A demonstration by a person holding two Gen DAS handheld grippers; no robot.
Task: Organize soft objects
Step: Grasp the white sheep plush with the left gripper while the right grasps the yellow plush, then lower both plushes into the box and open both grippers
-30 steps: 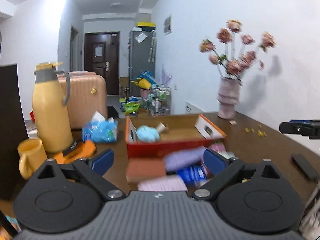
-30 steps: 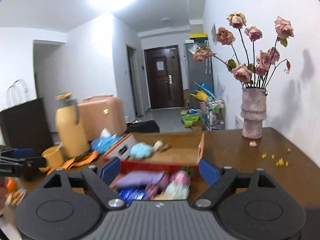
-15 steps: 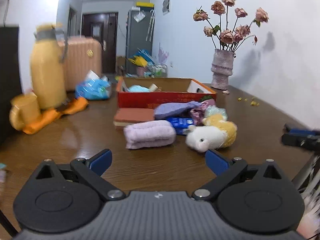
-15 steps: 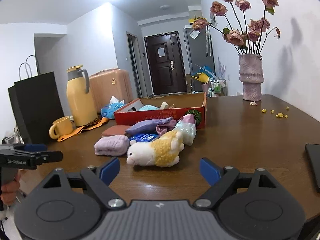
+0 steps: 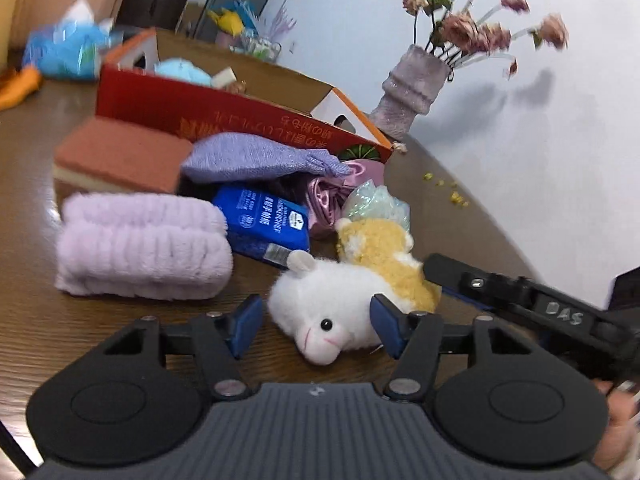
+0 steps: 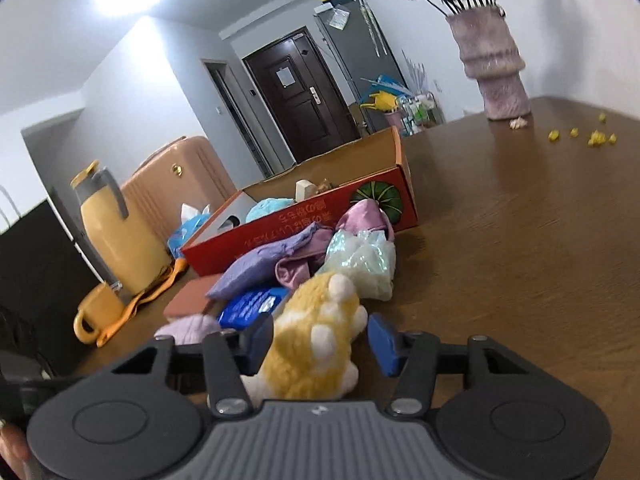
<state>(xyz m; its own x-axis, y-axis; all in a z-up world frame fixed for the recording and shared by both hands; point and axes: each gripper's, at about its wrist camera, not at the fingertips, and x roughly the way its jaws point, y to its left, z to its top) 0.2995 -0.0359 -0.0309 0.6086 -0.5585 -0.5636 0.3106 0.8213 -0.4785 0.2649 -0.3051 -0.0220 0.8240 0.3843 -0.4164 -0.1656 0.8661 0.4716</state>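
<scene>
Both grippers have closed in on the plush sheep since half a second ago, when they hung back from the pile at the table's near side. The left gripper now has its blue fingers spread to either side of the sheep's white head, neither pad clearly touching it, and it tilts down toward the table. The right gripper reaches in from the opposite side, its fingers spread around the sheep's yellow back; the left pad is against the fur, the right pad stands just clear. In the left wrist view that gripper's black finger lies across the sheep's rump, with a bit of the person's hand at the frame edge.

Just beyond the sheep lies a blue tissue packet, with a rolled lilac towel to its left. Behind the sheep sit an iridescent bag, a pink satin cloth and a purple pouch, all against the red cardboard box. A brown sponge rests left of the pouch. Well beyond the sheep stands a vase of dried roses; a yellow thermos and a mug stand far to its left.
</scene>
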